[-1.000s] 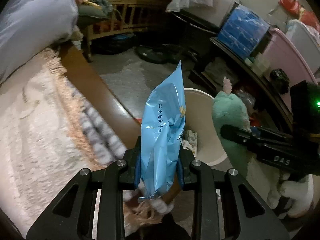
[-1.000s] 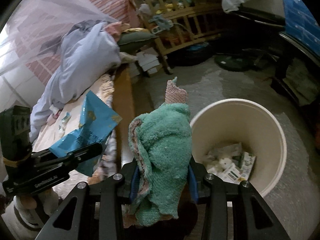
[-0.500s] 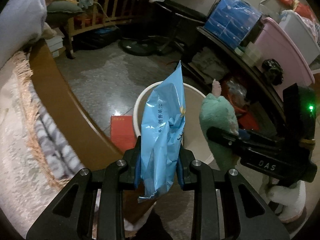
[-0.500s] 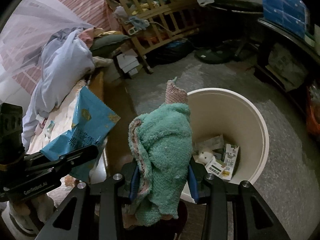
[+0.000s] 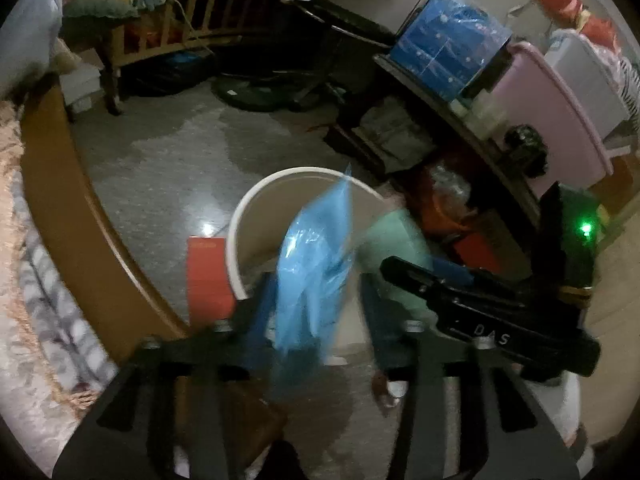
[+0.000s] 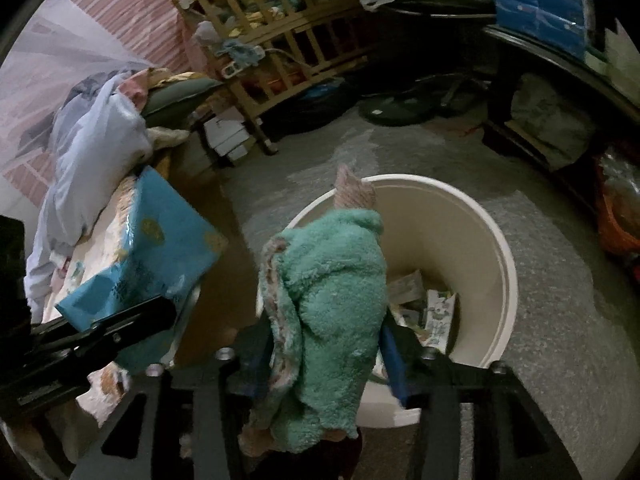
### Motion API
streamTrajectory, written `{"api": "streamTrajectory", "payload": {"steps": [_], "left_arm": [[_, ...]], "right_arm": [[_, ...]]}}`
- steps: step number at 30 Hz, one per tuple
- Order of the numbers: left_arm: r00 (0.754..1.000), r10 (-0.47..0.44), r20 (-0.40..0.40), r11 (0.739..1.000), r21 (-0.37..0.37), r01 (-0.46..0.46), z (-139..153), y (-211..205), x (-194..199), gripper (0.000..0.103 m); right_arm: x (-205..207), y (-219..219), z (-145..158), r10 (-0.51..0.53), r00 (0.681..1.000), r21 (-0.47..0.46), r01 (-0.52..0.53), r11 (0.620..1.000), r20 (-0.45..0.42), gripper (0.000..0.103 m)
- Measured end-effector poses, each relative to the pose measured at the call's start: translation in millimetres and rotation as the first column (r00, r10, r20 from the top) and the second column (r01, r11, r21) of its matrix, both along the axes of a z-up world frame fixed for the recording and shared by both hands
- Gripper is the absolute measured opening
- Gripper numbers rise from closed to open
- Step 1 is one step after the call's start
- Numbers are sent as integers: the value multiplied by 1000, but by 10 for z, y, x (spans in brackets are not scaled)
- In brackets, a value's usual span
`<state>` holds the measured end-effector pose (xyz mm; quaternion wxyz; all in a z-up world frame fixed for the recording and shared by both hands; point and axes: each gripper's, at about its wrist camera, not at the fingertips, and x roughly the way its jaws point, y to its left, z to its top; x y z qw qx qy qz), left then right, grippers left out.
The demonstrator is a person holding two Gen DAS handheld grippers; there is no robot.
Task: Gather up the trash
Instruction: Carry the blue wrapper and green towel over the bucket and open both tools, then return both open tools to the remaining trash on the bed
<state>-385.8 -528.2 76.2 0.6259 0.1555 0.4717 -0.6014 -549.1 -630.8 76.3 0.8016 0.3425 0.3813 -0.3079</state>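
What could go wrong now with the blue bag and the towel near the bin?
1. The left gripper's jaws stand wider than the blurred blue snack bag, which is over the near rim of the white bin. It may land outside, by the red box.
2. The right gripper holds a green towel over the same bin; it could slip in with the trash.

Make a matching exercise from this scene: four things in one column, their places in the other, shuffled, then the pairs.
Things:
1. blue bag
2. green towel
3. red box
4. paper scraps

Places:
A. on the floor beside the bin
B. at the bottom of the bin
C. between the left hand-held gripper's fingers
D. between the right hand-held gripper's fingers

Pairs: 1-C, 2-D, 3-A, 4-B
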Motion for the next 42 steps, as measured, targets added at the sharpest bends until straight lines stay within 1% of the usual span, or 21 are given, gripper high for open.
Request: {"api": "streamTrajectory", "payload": {"steps": [2,3,7,9,14,19,24,25,26,29,30,31,32,34,36,38,39,40,41,42], "left_arm": [[1000,3,-21,1000,-15,-4,10,4,21,57],[1000,6,-21,1000,-14,-6,10,6,30,57],[1000,17,-19,1000,4,-17,25,75,92,57],[1000,30,-5,1000,4,-30,58,142,131,57],[993,90,80,996,8,-91,150,445,330,57],[972,175,157,984,11,-179,207,837,649,57],[933,279,228,957,18,-290,238,1370,1100,57],[918,312,247,945,17,-326,244,1532,1246,57],[909,330,255,938,16,-345,246,1621,1326,57],[869,415,270,900,17,-435,234,2016,1705,57],[855,442,272,886,20,-464,221,2152,1837,57],[833,478,277,864,22,-503,205,2325,2011,57],[820,498,281,851,22,-525,194,2427,2111,57],[775,561,290,806,21,-591,172,2695,2393,57],[737,609,295,768,16,-641,148,2928,2638,57],[683,666,299,714,9,-700,115,3151,2939,57],[666,686,293,695,7,-719,103,3216,3042,57],[639,718,275,664,3,-748,76,3318,3212,57],[619,743,255,640,0,-768,53,3380,3355,57],[604,760,240,623,-3,-783,31,3436,3462,57]], "right_arm": [[-4,-21,1,-21,1000,-9,21,1000,-3,68],[-13,-26,12,-31,1000,-16,31,999,-2,69],[3,8,46,-28,1000,-28,28,999,-8,69],[31,46,46,-16,1000,-21,16,1000,-13,69],[205,202,47,41,999,-6,-41,999,-9,69],[537,458,112,136,991,-4,-136,991,-3,69],[1019,794,230,256,966,-2,-256,967,24,70],[1133,870,247,281,959,0,-281,960,27,70],[1248,948,266,306,951,1,-307,952,32,70],[1610,1193,300,379,924,0,-379,925,43,70],[1712,1253,307,397,917,0,-398,918,48,70],[1858,1338,310,421,905,2,-422,907,55,70],[1943,1380,304,435,899,3,-436,900,58,70],[2236,1553,279,484,873,7,-485,874,62,70],[2463,1693,249,522,851,7,-523,852,56,70],[2667,1827,220,561,826,8,-562,827,50,70],[2784,1903,202,581,813,9,-582,813,48,70],[2869,1951,190,593,804,10,-594,804,46,70],[2993,2017,172,610,791,11,-611,792,46,70],[3085,2058,160,621,782,10,-622,783,48,70]]}}
